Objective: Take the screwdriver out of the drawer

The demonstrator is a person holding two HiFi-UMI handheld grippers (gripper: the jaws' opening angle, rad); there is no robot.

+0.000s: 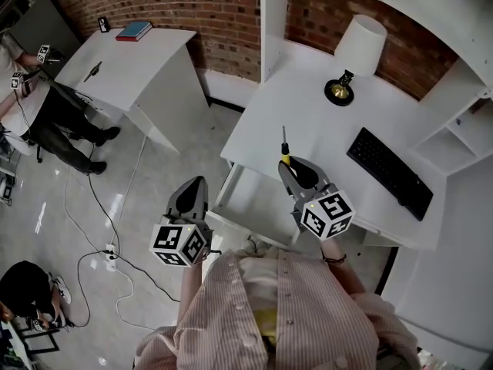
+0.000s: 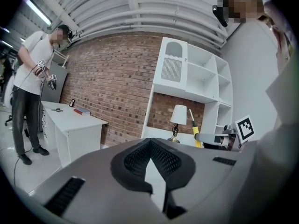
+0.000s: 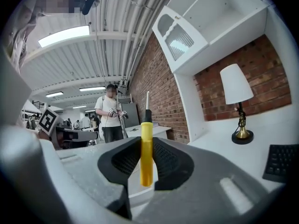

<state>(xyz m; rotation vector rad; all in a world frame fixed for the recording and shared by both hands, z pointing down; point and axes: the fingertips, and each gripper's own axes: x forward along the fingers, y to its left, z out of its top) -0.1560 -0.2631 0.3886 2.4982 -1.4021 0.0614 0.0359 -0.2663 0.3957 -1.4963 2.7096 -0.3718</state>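
My right gripper (image 1: pixel 287 165) is shut on the yellow handle of the screwdriver (image 1: pixel 284 151), over the front edge of the white desk (image 1: pixel 323 126). The screwdriver (image 3: pixel 146 153) stands upright between the pads of the right gripper (image 3: pixel 146 146), its black collar and metal shaft pointing up. Just below, the open drawer (image 1: pixel 258 200) sticks out from the desk. To the left of the drawer, my left gripper (image 1: pixel 197 183) hangs over the floor. The left gripper (image 2: pixel 149 143) is shut, its tips meeting on nothing. Its view also shows the screwdriver (image 2: pixel 193 129) to the right.
A lamp (image 1: pixel 360 48) and a black keyboard (image 1: pixel 389 173) are on the desk, with a white shelf unit (image 1: pixel 454 122) at its right. A second white desk (image 1: pixel 131 64) with a book (image 1: pixel 135 30) stands far left, a person (image 1: pixel 58 118) beside it. Cables (image 1: pixel 104 214) run across the floor.
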